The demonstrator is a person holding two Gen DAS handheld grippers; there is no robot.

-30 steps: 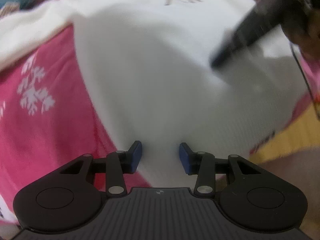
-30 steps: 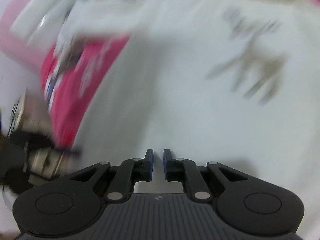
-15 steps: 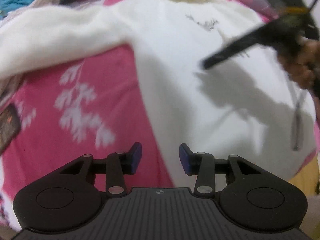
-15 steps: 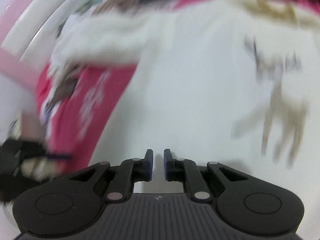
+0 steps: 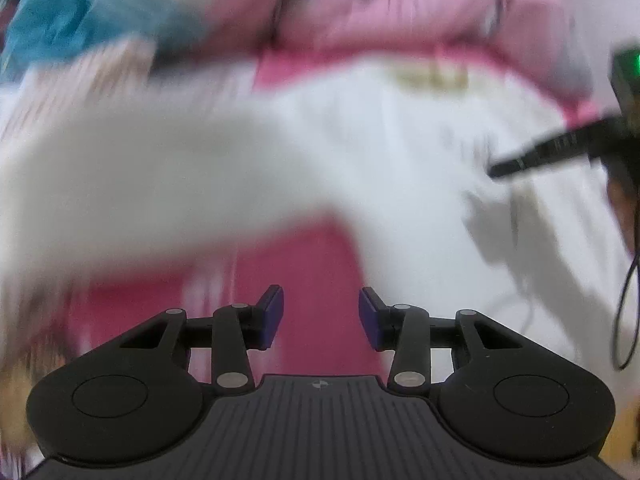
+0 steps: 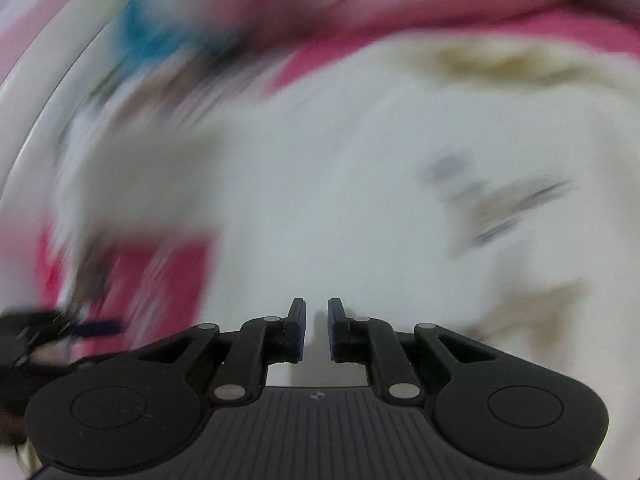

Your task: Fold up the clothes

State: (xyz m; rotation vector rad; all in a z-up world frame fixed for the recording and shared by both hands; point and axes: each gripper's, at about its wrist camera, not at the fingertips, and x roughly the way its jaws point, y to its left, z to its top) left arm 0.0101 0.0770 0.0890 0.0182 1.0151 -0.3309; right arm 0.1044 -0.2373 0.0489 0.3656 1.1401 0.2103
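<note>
The white sweater (image 5: 400, 168) lies spread flat on the pink bedsheet (image 5: 316, 264), collar (image 5: 432, 76) at the far end near the pink pillows (image 5: 400, 12), so the body runs lengthwise away from both cameras. 1 sleeve (image 5: 152, 184) sticks out sideways to the left, its long axis crossing the left wrist view almost level, at a right angle to the body.

That sleeve is what the next fold seems to turn on. It lies just ahead of and above the left gripper (image 5: 320, 314), whose fingers stand partly apart with only bedsheet showing between them; it holds nothing. The right gripper (image 6: 316, 324) hangs over the middle of the body, further from the sleeve, its fingers drawn almost together with a thin gap and no cloth in it. In the left view its black fingers (image 5: 536, 156) point in from the right edge.

So the left hand is the nearer, and a reach forward and slightly left should meet the sleeve. Both views are heavily blurred, so the cuff cannot be made out.
</note>
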